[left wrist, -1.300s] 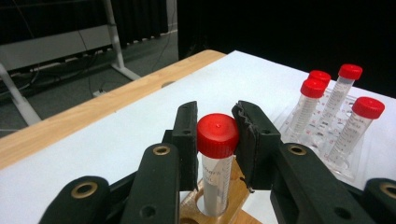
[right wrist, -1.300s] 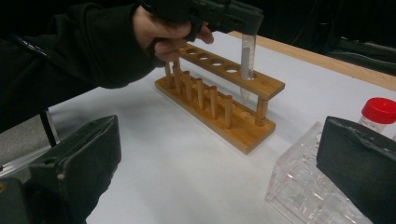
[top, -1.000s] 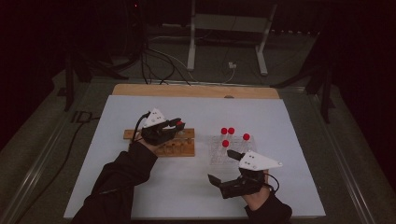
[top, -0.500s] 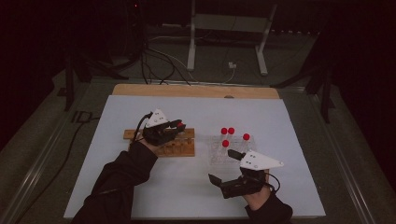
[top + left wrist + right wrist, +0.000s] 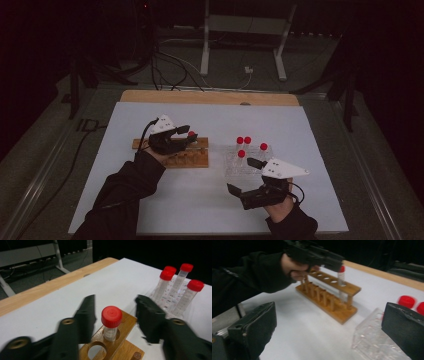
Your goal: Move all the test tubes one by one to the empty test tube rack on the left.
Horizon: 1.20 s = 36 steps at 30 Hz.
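Note:
A wooden rack (image 5: 176, 159) (image 5: 125, 345) (image 5: 329, 297) lies left of centre on the white table. A red-capped tube (image 5: 191, 134) (image 5: 111, 319) (image 5: 341, 273) stands upright in its end hole. My left gripper (image 5: 187, 138) (image 5: 115, 302) straddles that tube. Its jaws have just been opening and stand apart on either side of the cap without touching it. A clear rack (image 5: 235, 167) (image 5: 372, 340) to the right holds several red-capped tubes (image 5: 241, 154) (image 5: 186, 296). My right gripper (image 5: 242, 176) (image 5: 330, 306) hovers open just before the clear rack, with nothing between its jaws.
A wooden strip (image 5: 210, 97) runs along the table's far edge. Beyond it the floor holds cables (image 5: 170, 75) and a metal stand (image 5: 242, 45). The wooden rack has several vacant holes (image 5: 97, 353). Bare white tabletop (image 5: 200, 200) lies between the two hands.
The left gripper's jaws have parted from the red-capped tube, which stays standing in the wooden rack. Both hands remain where they were.

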Motion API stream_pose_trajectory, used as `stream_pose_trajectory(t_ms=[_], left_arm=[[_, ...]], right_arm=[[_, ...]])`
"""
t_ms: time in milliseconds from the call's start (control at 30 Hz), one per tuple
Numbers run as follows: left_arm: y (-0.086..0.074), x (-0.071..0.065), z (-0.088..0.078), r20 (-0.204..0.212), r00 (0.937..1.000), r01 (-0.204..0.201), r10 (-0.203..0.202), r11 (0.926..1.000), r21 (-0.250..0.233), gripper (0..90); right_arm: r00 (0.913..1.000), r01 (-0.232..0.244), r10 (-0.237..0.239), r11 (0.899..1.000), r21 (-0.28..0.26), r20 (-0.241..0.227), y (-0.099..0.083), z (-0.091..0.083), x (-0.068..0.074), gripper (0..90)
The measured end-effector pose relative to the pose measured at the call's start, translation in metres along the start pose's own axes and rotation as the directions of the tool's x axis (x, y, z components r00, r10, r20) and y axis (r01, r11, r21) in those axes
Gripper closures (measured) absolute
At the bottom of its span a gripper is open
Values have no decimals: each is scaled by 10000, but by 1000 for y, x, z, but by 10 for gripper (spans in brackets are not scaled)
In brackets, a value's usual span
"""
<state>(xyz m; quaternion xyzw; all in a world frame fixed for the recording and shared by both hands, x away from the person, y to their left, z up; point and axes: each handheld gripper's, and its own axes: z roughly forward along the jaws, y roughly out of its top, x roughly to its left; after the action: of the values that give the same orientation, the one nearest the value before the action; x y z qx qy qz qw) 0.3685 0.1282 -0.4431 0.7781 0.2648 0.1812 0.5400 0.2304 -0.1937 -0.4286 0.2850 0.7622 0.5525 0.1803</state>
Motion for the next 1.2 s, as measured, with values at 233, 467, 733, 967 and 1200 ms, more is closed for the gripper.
stream_pose_trajectory(t_ms=[233, 467, 733, 967, 1200], left_arm=[[6, -7, -25, 224, 9997, 5, -1, 9998, -194, 166], [2, -17, -52, 764, 9970, 127, -107, 9996, -262, 19], [-16, -34, -77, 1075, 9942, -50, 59, 10000, -79, 13], [-34, -45, -91, 1118, 9937, 38, -26, 9999, -106, 14], [-50, -53, -99, 1151, 9933, 108, -91, 9998, -140, 14]], right_arm=[[9984, -79, 91, 9997, -213, 561, 7, -14, -18, 0], [9889, -163, 203, 9995, -278, 1475, 10, -25, -37, 0], [9711, -413, 424, 9991, -97, 2348, 4, -27, -61, 20], [9577, -891, 756, 9954, 363, 2777, -9, -20, -78, 70], [9463, -1168, 818, 9886, 947, 3127, -20, -11, -90, 107]])
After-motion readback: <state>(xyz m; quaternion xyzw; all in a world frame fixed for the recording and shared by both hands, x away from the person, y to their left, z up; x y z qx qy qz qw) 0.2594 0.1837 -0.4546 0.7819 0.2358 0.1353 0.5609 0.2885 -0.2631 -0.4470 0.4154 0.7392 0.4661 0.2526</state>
